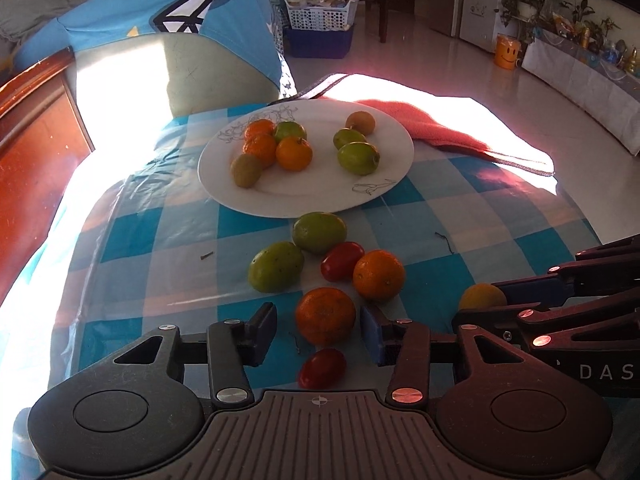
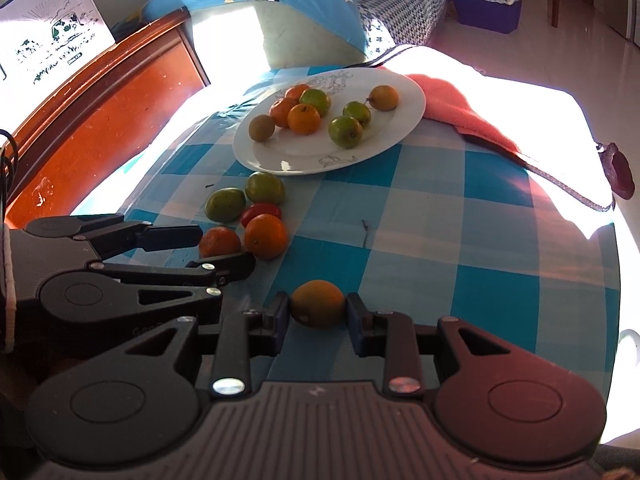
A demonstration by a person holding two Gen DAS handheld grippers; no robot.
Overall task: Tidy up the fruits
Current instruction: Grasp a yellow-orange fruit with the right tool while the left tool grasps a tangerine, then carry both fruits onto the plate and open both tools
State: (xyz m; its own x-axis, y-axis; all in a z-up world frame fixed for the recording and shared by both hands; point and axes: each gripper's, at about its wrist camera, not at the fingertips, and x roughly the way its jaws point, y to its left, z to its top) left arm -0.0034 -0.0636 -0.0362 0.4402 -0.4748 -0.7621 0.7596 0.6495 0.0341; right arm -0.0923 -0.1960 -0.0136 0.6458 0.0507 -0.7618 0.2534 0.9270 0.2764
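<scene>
My left gripper (image 1: 318, 320) stands open around a tangerine (image 1: 325, 316) on the blue checked cloth, with a strip of cloth showing between its left pad and the fruit. A red tomato (image 1: 322, 368) lies just under it. My right gripper (image 2: 318, 308) is shut on a yellow-orange fruit (image 2: 318, 304), low over the cloth to the right of the left gripper (image 2: 220, 249). Ahead lie two green fruits (image 1: 318, 232) (image 1: 276, 266), another tomato (image 1: 342, 260) and a second tangerine (image 1: 378, 274). The white plate (image 1: 304, 200) beyond holds several tangerines and green fruits.
A pink towel (image 1: 432, 128) lies at the plate's far right, by the table's sunlit far edge. A wooden bed frame (image 1: 36, 140) and a blue cushion (image 1: 172, 12) stand to the left. The cloth's right side (image 2: 480, 240) is bare.
</scene>
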